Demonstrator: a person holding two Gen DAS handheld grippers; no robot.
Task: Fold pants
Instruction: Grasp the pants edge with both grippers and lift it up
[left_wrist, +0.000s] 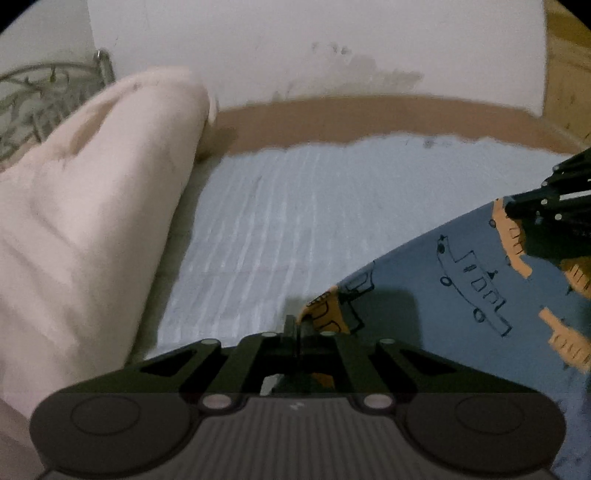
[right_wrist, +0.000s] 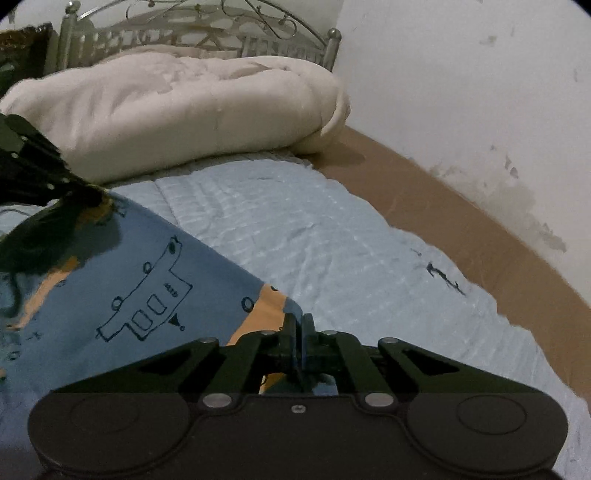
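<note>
Mid-fold: left gripper (left_wrist: 297, 326) and right gripper (right_wrist: 300, 325) each pinched on an edge of the printed blue pants (left_wrist: 443, 295), stretched between them above the quilt (right_wrist: 295, 221). Next, probably: carry forward, lower evenly.

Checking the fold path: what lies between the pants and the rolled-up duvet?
Only bare light-blue sheet separates the pants from the duvet, clearest in the right wrist view.

R gripper (right_wrist: 298, 325) jaws pinch pants (right_wrist: 147, 280) edge; L gripper (right_wrist: 96, 195) too.
</note>
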